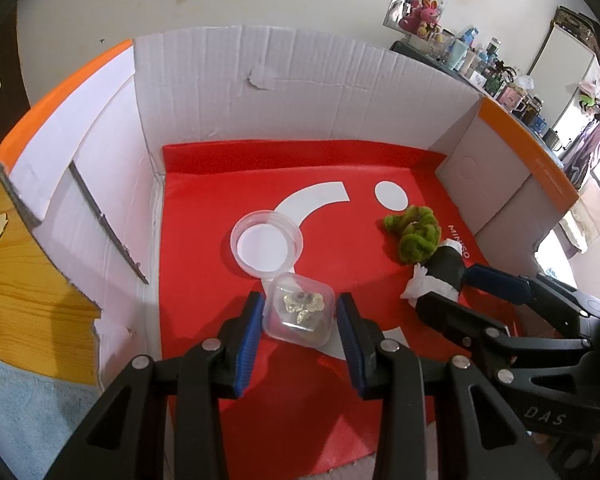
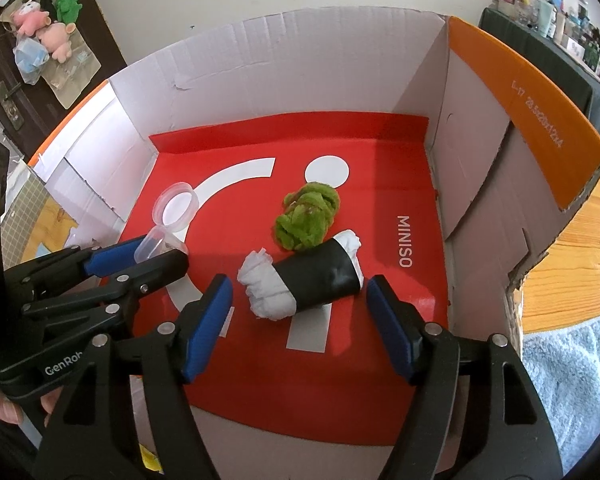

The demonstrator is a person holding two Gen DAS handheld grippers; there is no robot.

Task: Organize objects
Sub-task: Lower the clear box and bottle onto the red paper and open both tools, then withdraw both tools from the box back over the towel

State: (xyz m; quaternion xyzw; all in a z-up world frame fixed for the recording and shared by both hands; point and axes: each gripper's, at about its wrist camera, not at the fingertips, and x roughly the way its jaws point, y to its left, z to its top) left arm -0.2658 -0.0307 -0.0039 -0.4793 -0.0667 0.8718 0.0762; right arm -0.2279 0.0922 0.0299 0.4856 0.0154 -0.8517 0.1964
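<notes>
My left gripper point(image 1: 300, 298) is shut on a small clear plastic box point(image 1: 298, 312) with gold trinkets inside, just above the red bag floor point(image 1: 340, 184). The right wrist view shows the same gripper point(image 2: 160, 250) at the left with the box point(image 2: 156, 244) tilted between its fingers. My right gripper point(image 2: 298, 282) stands open astride a black roll stuffed with white tissue point(image 2: 316, 276), its pads clear of both ends. A green fuzzy bundle point(image 2: 308, 216) lies just behind the roll. A round clear lid point(image 1: 266, 240) rests behind the small box.
Everything sits in a cardboard box with white walls point(image 1: 300, 92) and orange flaps point(image 2: 520, 92). A wooden table point(image 2: 572, 248) and a light blue towel point(image 2: 572, 360) lie outside it. A cluttered shelf point(image 1: 492, 68) stands far right; plush toys point(image 2: 48, 28) hang far left.
</notes>
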